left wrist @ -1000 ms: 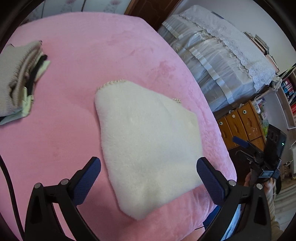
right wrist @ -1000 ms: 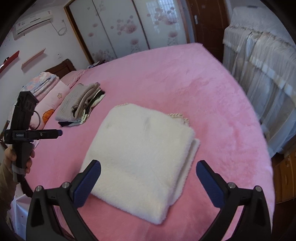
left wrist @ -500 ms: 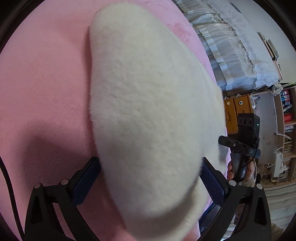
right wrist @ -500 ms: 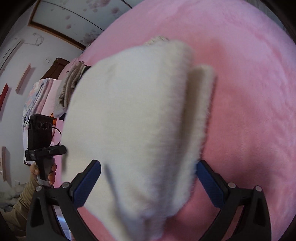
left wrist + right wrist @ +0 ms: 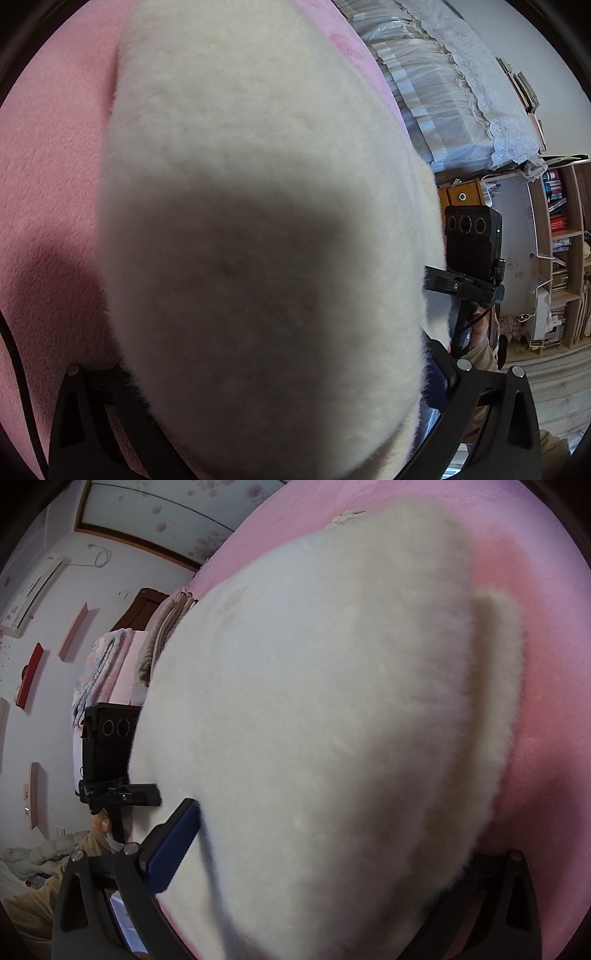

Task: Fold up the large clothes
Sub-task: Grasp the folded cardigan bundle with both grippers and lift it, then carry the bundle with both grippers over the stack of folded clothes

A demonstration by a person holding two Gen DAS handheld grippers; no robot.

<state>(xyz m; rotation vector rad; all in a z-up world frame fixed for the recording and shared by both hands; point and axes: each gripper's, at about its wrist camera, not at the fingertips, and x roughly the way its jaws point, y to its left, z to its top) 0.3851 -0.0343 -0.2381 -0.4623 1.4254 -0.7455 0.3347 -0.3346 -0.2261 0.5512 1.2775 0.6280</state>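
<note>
The folded fleece garment [image 5: 258, 229] was plain cream-white, shadowed grey across its lower half, and it lay on a solid pink plush bedspread [image 5: 48, 155]. Beside the garment, the right gripper [image 5: 325, 878] showed a dark blue pad on a black frame. Beyond the garment's far edge, beige-brown folded clothes [image 5: 162, 635] lay before a wardrobe [image 5: 155, 517] with pale panels dotted with pink blossoms.

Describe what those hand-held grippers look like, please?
Each hand-held gripper is a black plastic frame with silver bolt heads and blue finger pads. The right hand-held gripper carries a black box with three round lenses. A thin black cable trails from the left one.
</note>
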